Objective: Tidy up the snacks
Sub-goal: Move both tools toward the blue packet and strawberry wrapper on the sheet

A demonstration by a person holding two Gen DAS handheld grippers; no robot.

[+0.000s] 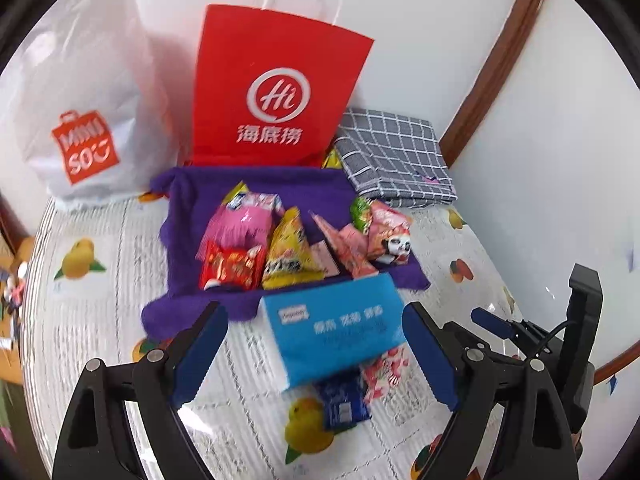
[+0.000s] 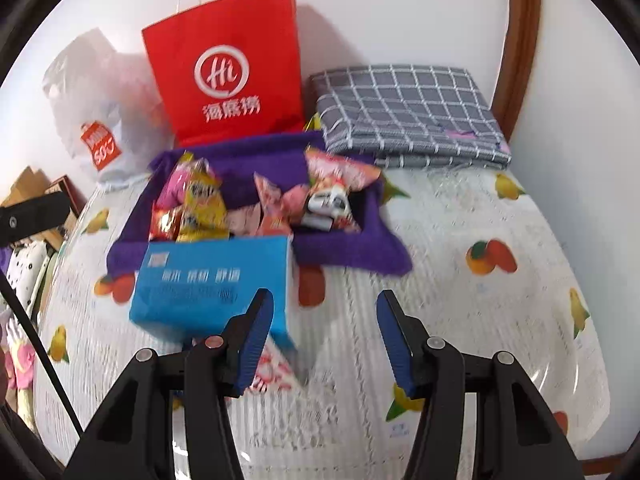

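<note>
A blue tissue pack point(image 1: 332, 332) lies tilted on a dark blue packet point(image 1: 344, 400) and a pink-and-white packet point(image 1: 384, 372), just in front of the purple cloth tray point(image 1: 184, 240). Several snack packets fill the tray: pink, red, yellow point(image 1: 286, 252) and one with a panda point(image 1: 394, 244). My left gripper point(image 1: 314, 308) is open, its blue pads either side of the pack, with a gap showing on the left. My right gripper point(image 2: 325, 295) is open over bare tablecloth with nothing between its fingers. The tissue pack point(image 2: 212, 288) sits just left of its left finger.
A red paper bag point(image 1: 276, 92) stands behind the tray, with a white plastic shopping bag point(image 1: 80, 120) to its left and a folded grey checked cloth point(image 1: 392, 156) to its right. The fruit-print tablecloth point(image 2: 460, 280) covers a round table against a white wall. Clutter lies beyond the left edge.
</note>
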